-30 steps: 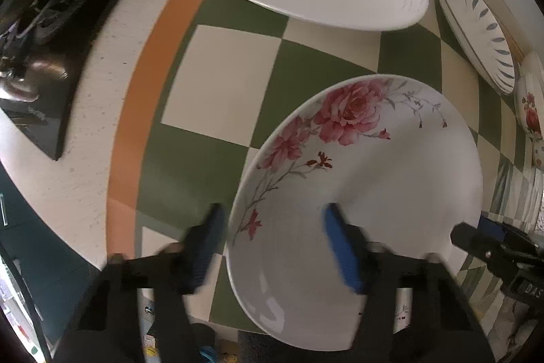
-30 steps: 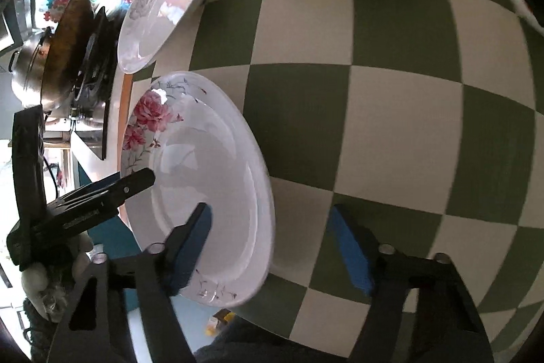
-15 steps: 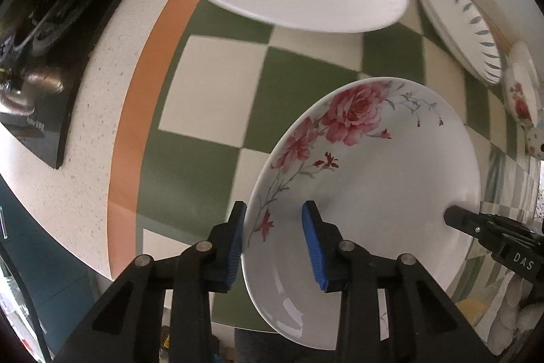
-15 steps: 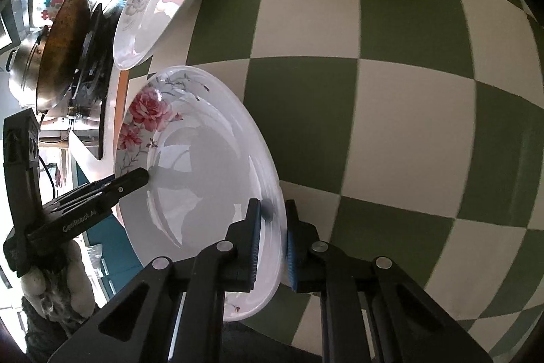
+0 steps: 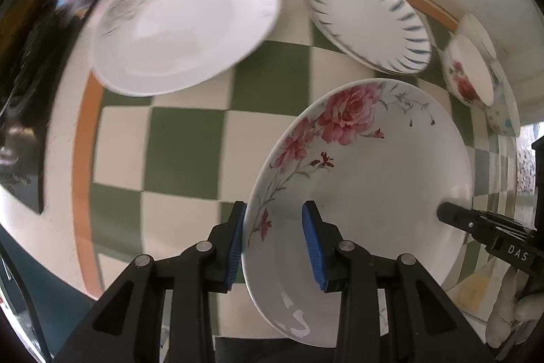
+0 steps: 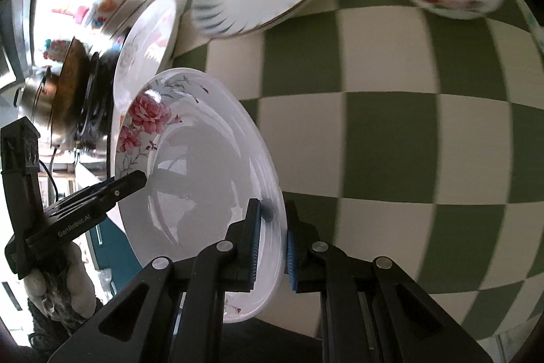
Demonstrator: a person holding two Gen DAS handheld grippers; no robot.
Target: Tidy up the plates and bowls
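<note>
Nearest, left gripper (image 5: 273, 244) clamped on the near rim of the rose plate (image 5: 367, 193), one blue pad under the edge, one inside the well; right gripper (image 6: 272, 240) pinching the opposite rim of the same plate, seen end-on at the right of the left wrist view; plate tilted and apparently off the checked cloth (image 6: 391, 131), though contact at its hidden near edge impossible to rule out. Further off, plain white plate (image 5: 183, 22), then blue-striped plate (image 5: 367, 22), then red-flowered bowl (image 5: 469, 73) beside another dish at the far right. Likely risks: glazed rim slipping from narrow pads if the two grips pull unevenly; tilted plate clipping the striped plate or bowl on the way across.
</note>
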